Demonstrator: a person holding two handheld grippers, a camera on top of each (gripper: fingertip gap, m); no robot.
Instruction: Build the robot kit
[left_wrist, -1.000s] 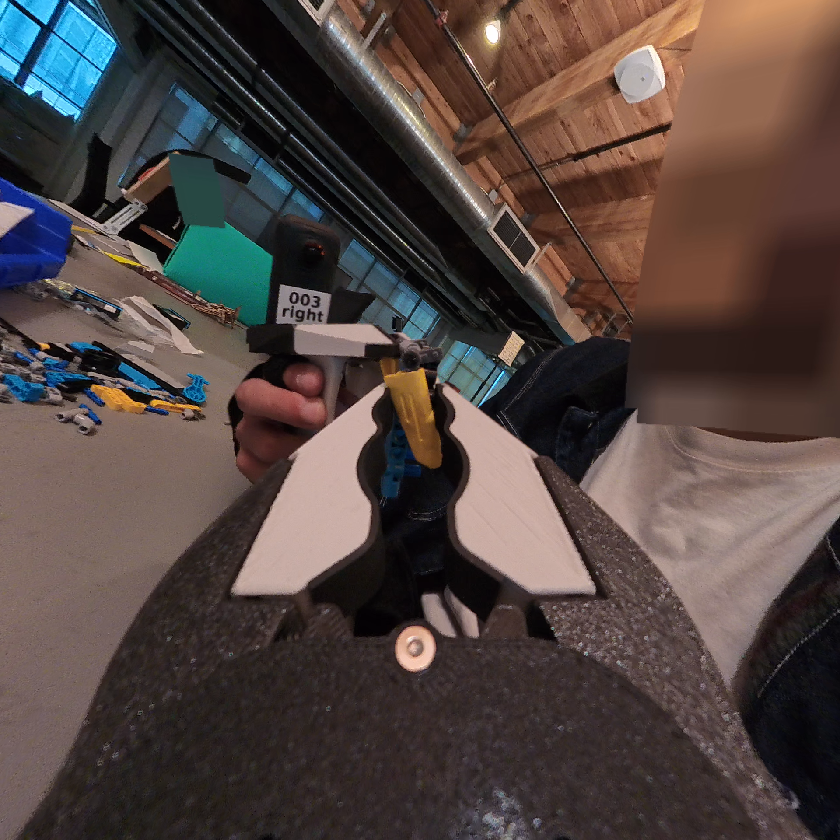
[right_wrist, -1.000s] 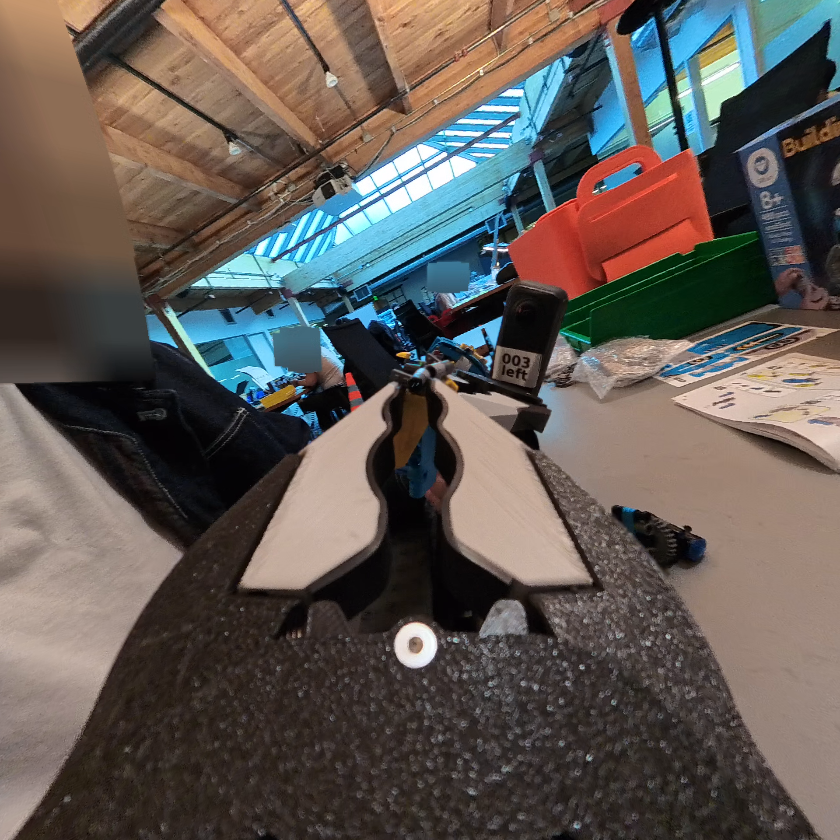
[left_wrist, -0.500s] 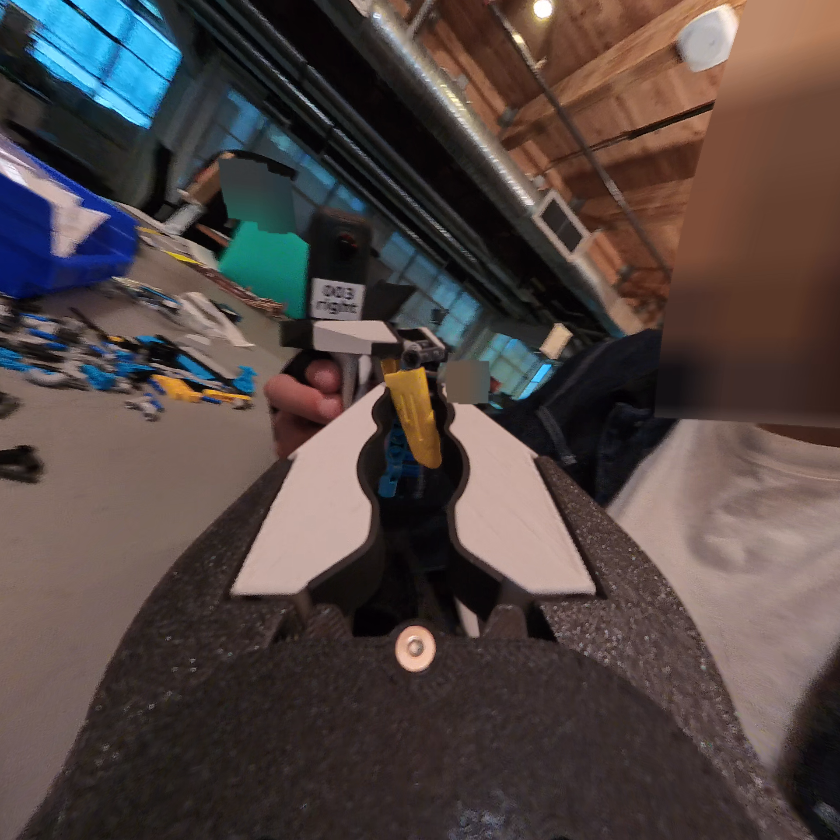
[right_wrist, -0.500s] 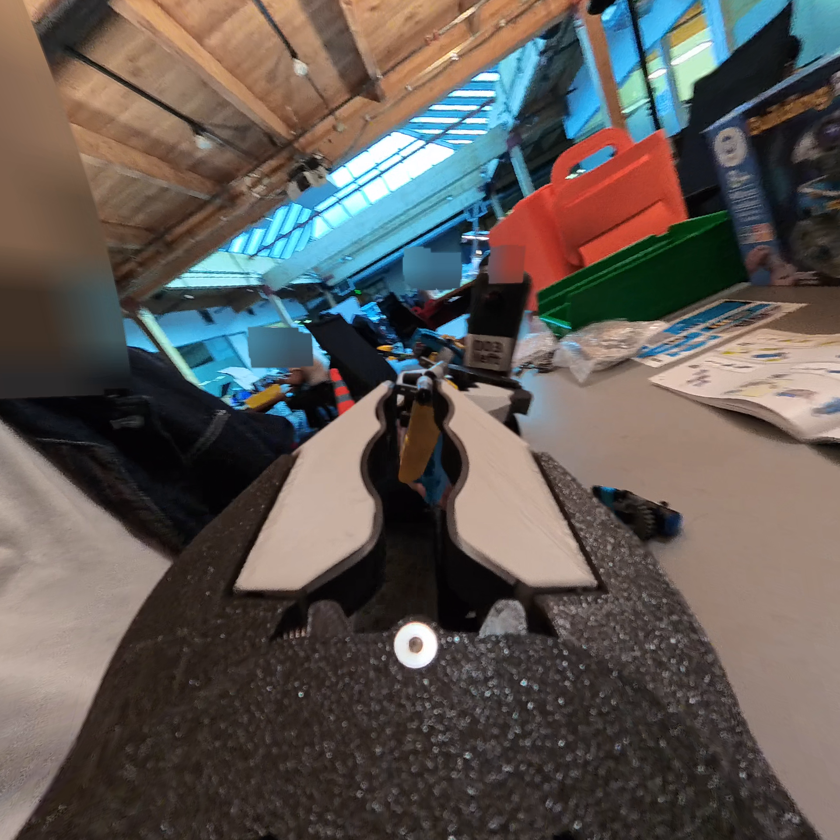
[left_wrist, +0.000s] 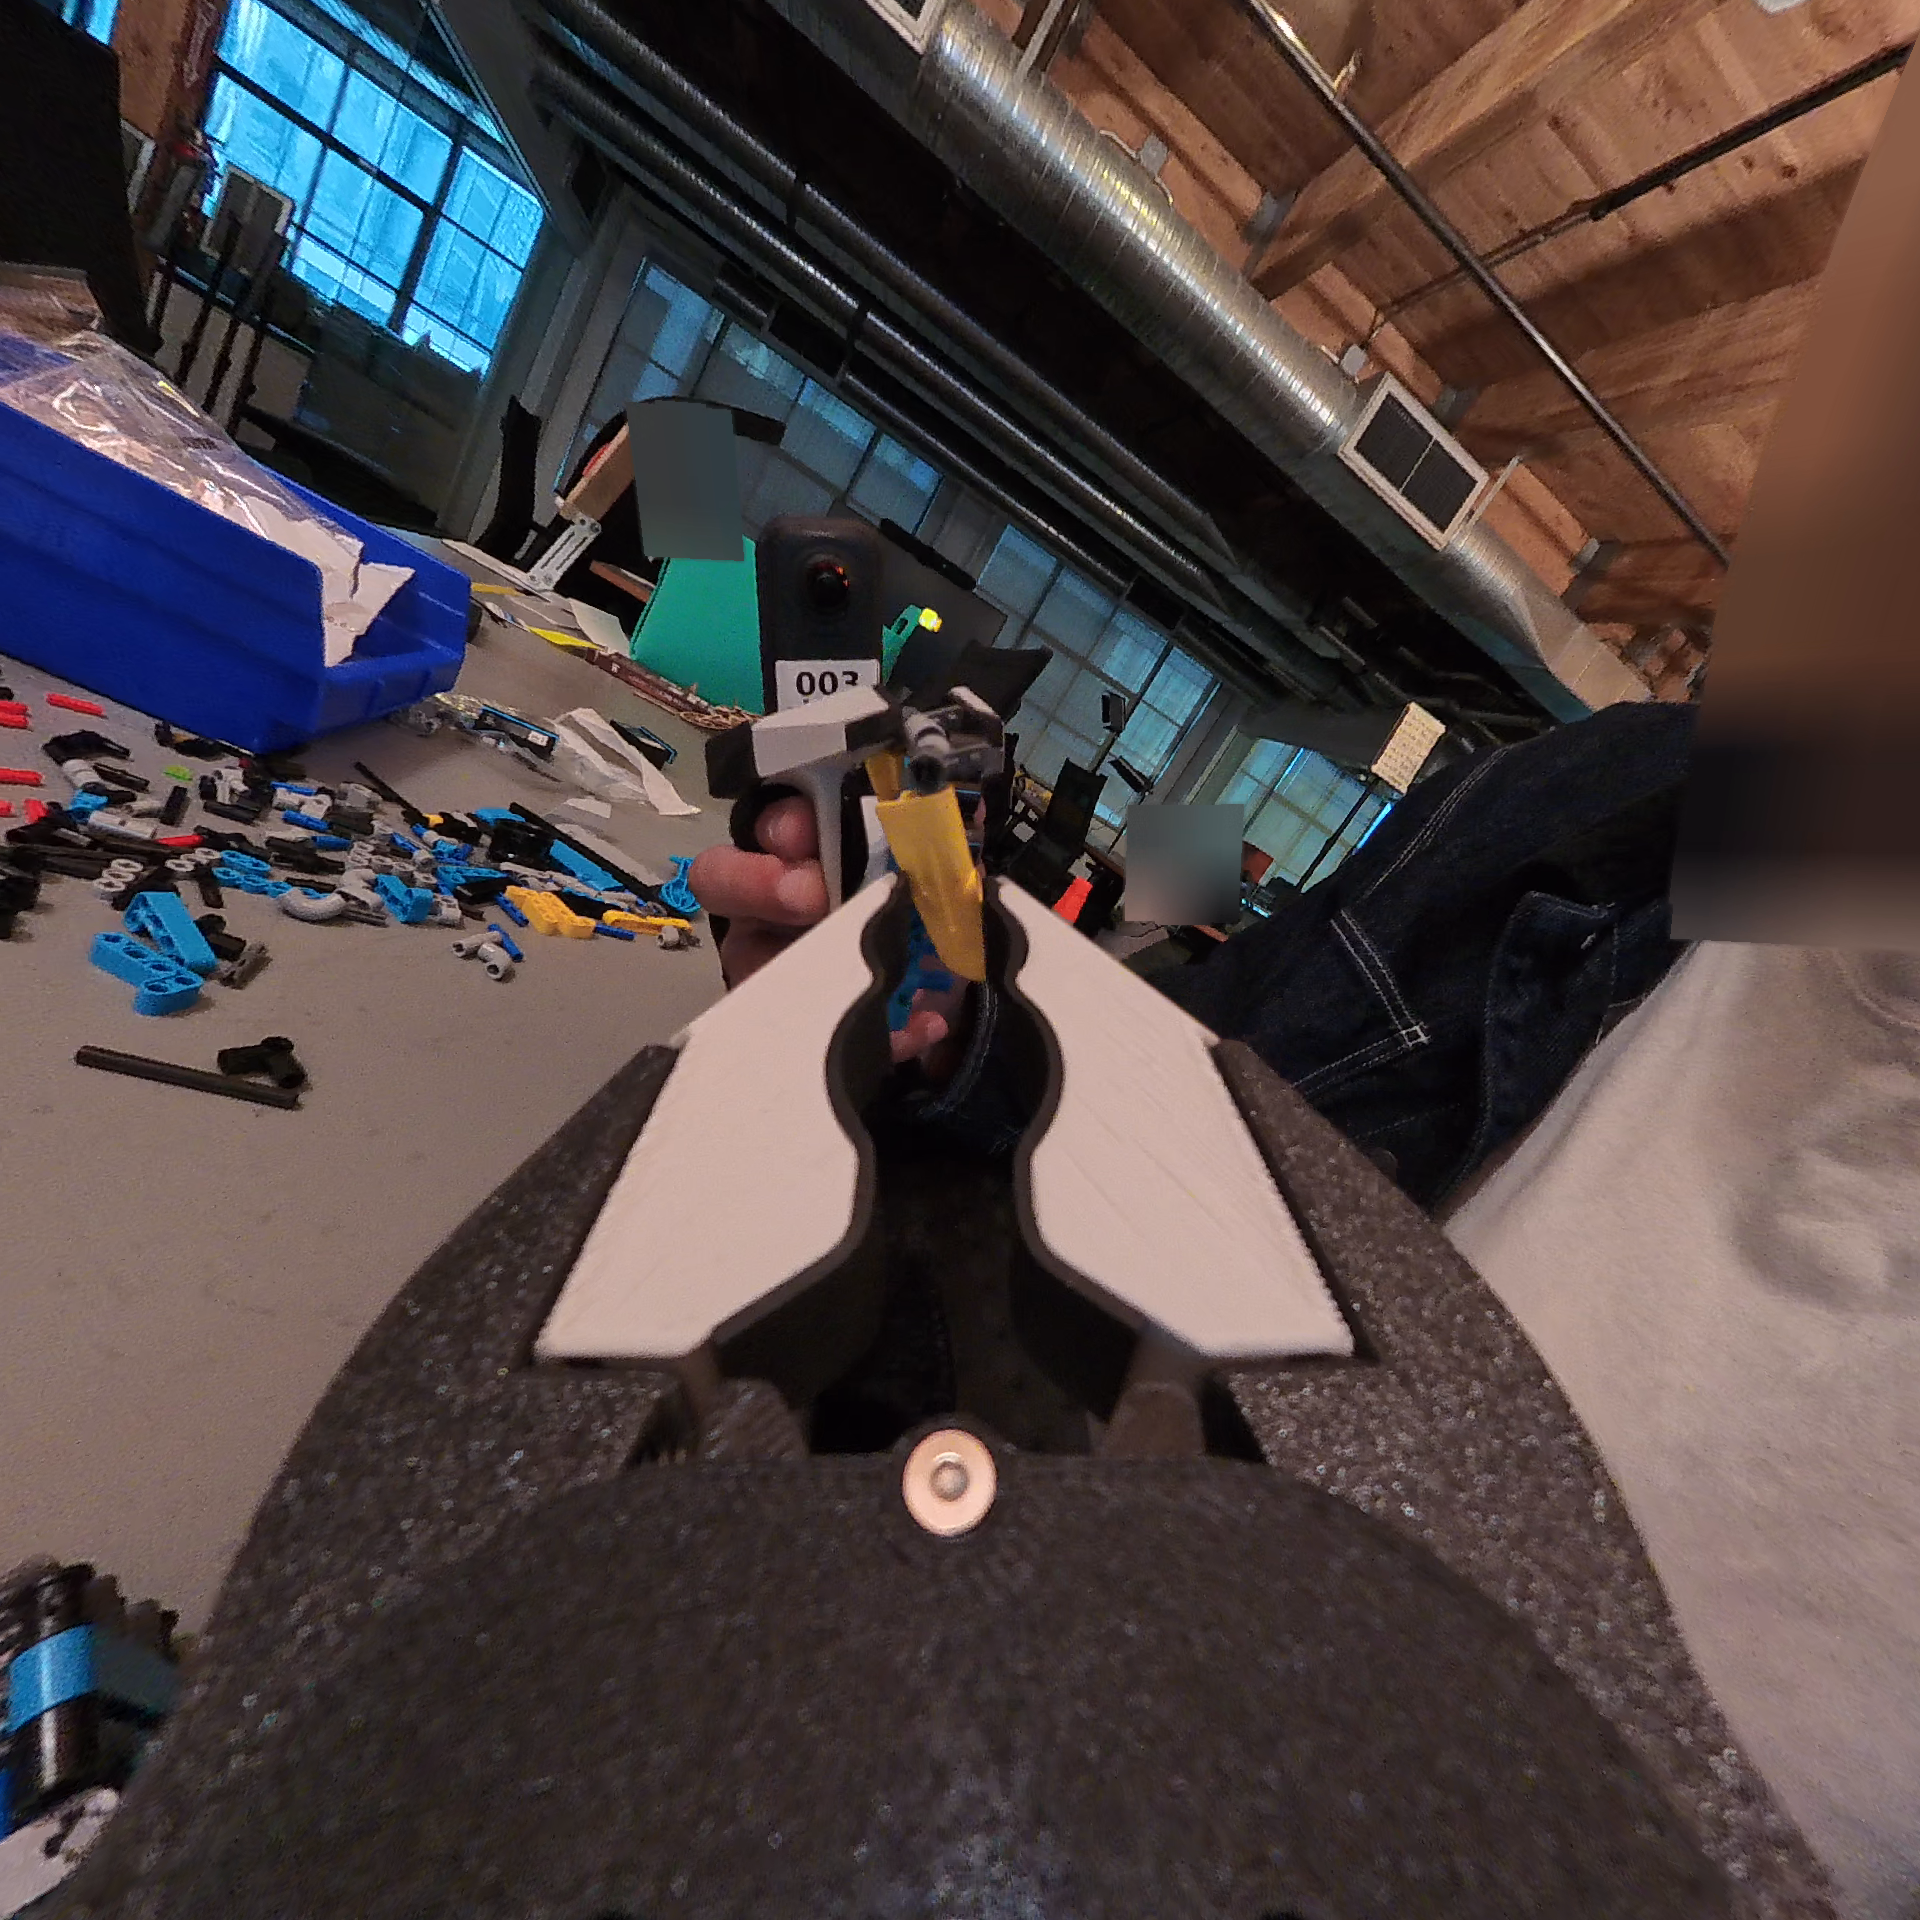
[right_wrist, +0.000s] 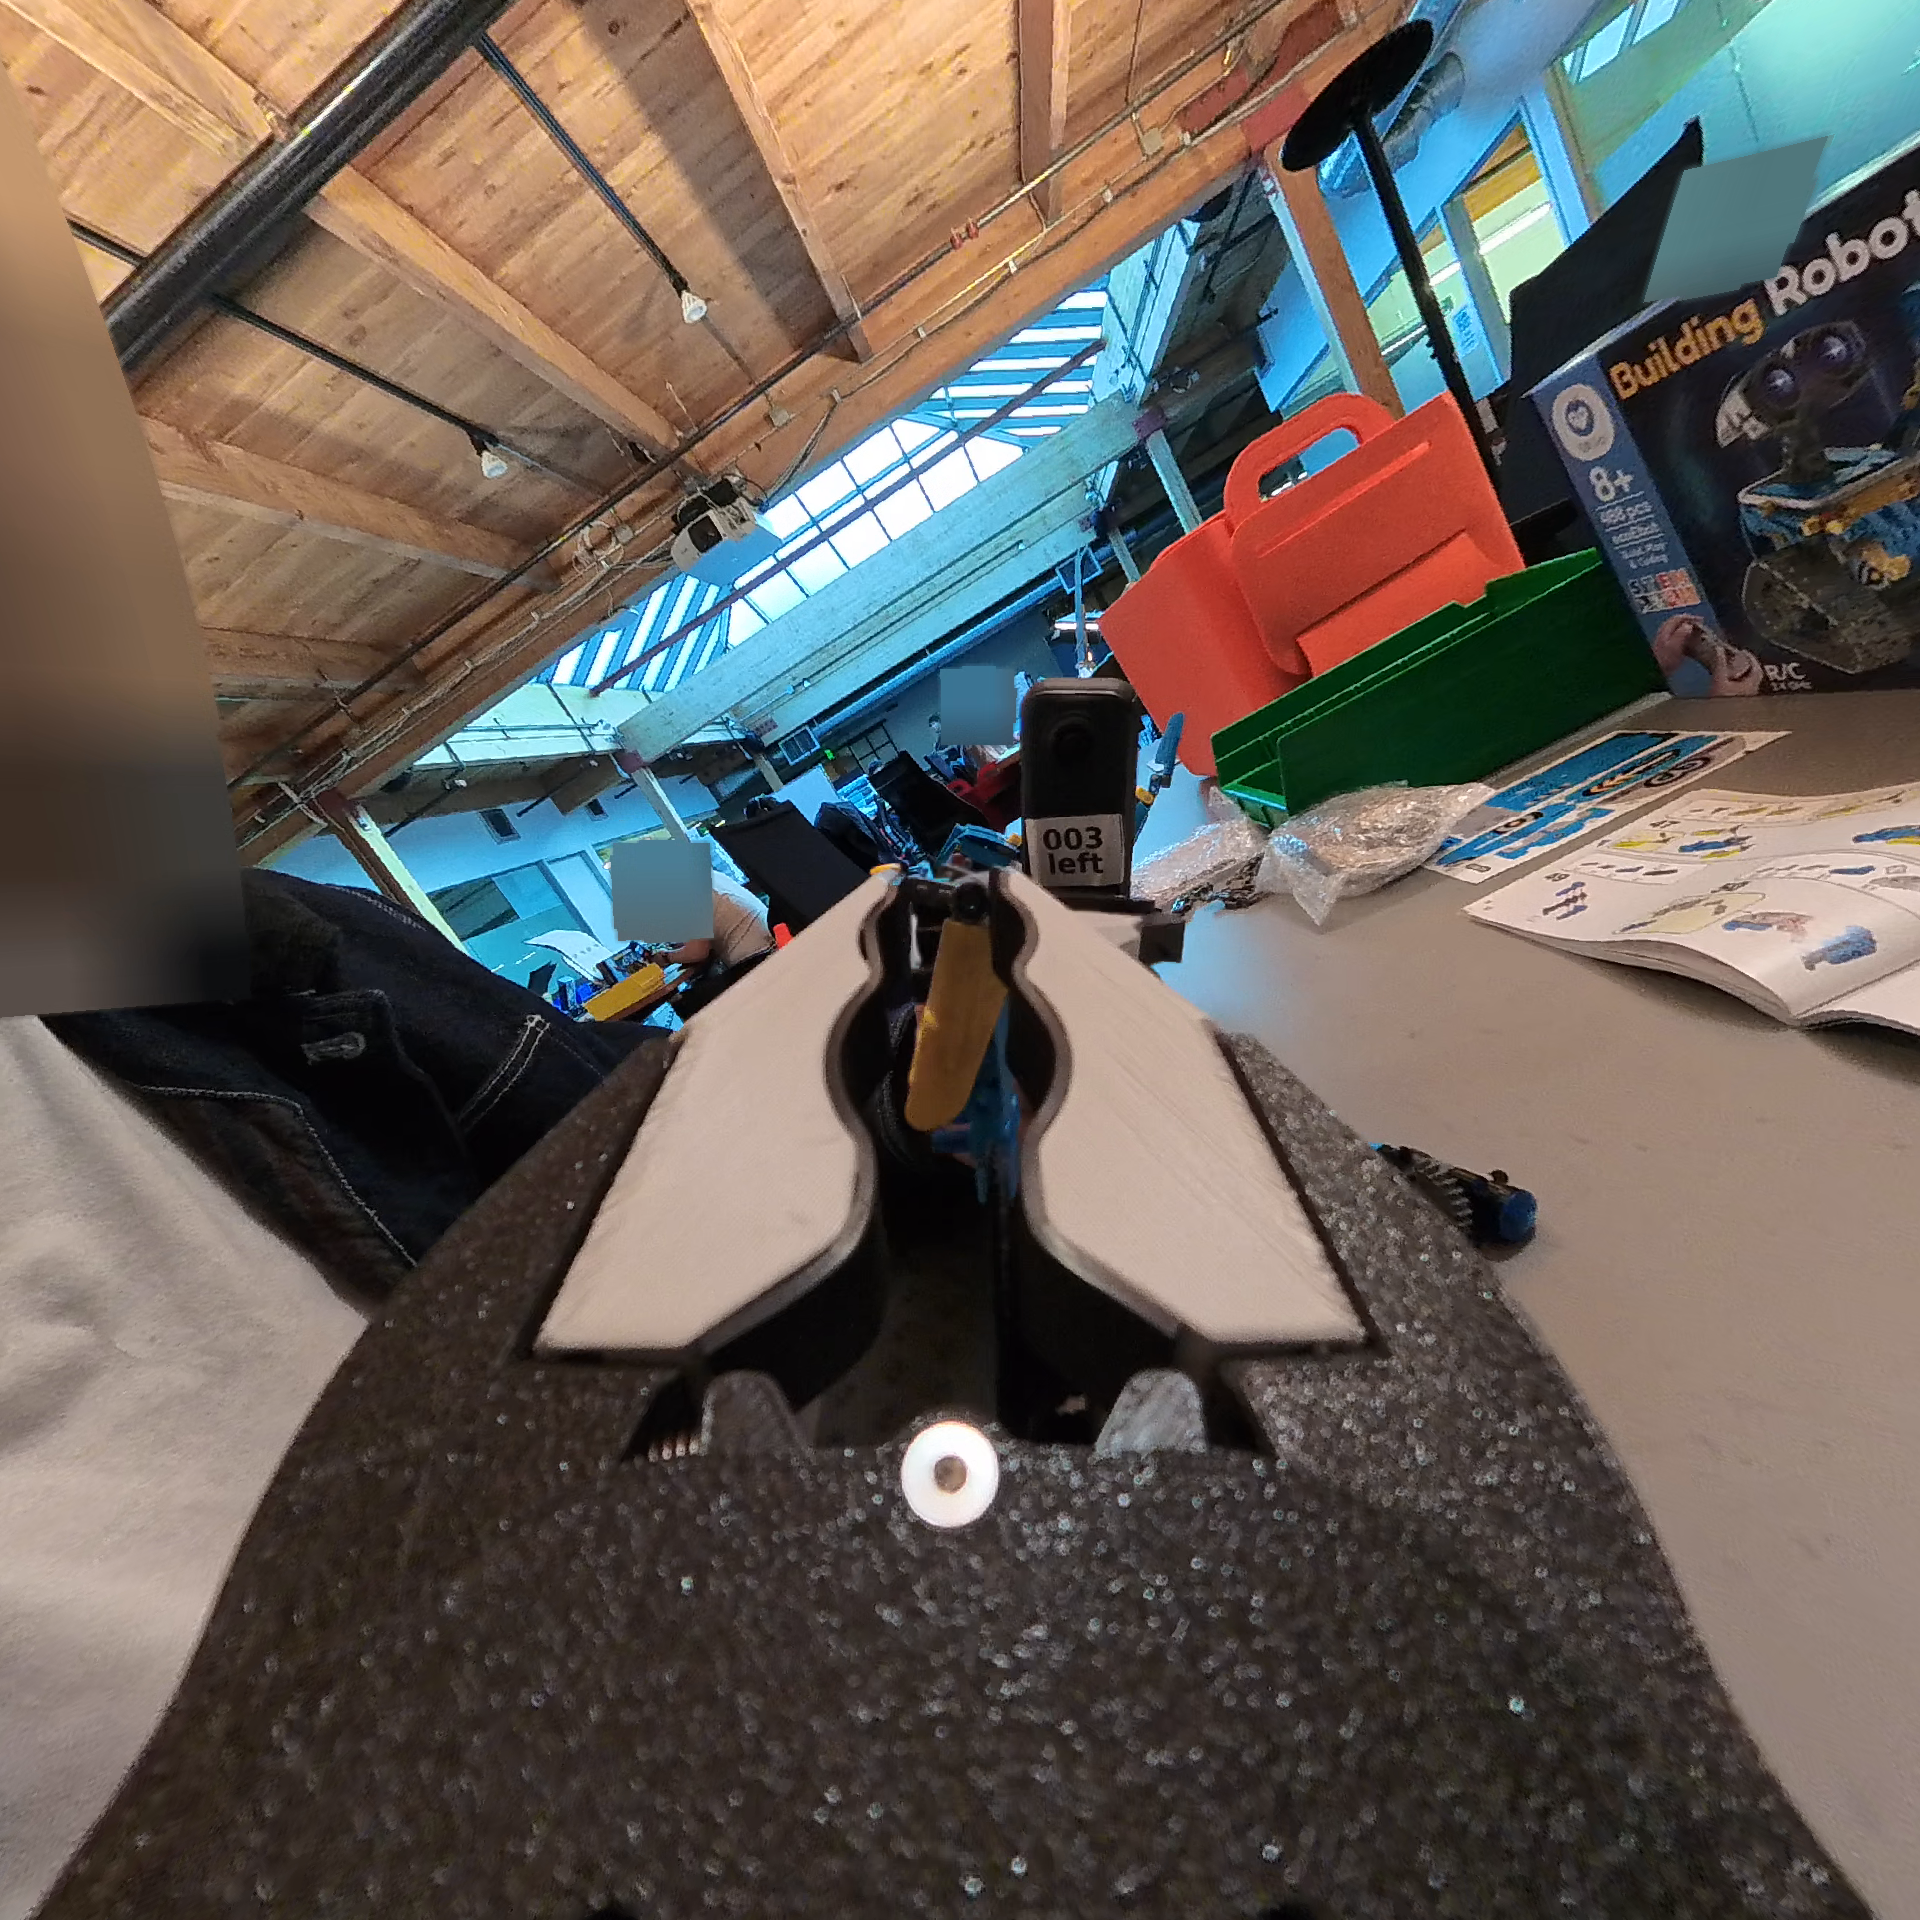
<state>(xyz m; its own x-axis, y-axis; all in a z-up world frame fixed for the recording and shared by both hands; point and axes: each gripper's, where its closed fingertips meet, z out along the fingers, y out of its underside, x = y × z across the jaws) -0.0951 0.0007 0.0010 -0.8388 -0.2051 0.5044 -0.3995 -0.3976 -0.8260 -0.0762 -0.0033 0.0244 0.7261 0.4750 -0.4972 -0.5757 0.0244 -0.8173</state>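
Observation:
A small brick assembly hangs between my two grippers over the grey table: a yellow panel (left_wrist: 930, 883), a blue beam (left_wrist: 914, 971) behind it, and black-and-grey connectors (left_wrist: 945, 743) on top. My left gripper (left_wrist: 943, 894) is shut on the yellow panel and blue beam. My right gripper (right_wrist: 940, 888) is shut on the black connector (right_wrist: 961, 902) at the top, and the yellow panel (right_wrist: 951, 1039) hangs down between its fingers. In the left wrist view the right gripper (left_wrist: 810, 748) faces me, held by a hand (left_wrist: 769, 873). The left gripper's camera (right_wrist: 1075, 790) shows in the right wrist view.
Several loose blue, black, yellow and grey bricks (left_wrist: 312, 862) lie left, by a blue bin (left_wrist: 208, 582) and a black axle (left_wrist: 187, 1075). An orange case (right_wrist: 1330, 561), green tray (right_wrist: 1455, 707), printed box (right_wrist: 1766, 468), booklet (right_wrist: 1714, 914), plastic bags (right_wrist: 1351, 831) and a small black-and-blue part (right_wrist: 1475, 1195) lie right. A person's torso is close behind. Left and right tips are no more than a few centimetres apart. Left tips and right tips are each some 20 cm from the black axle (left_wrist: 187, 1075).
Both grippers stay shut on the assembly. They have swung a little, so more of the table and loose bricks shows on the left, and the yellow panel now hangs at a different tilt.

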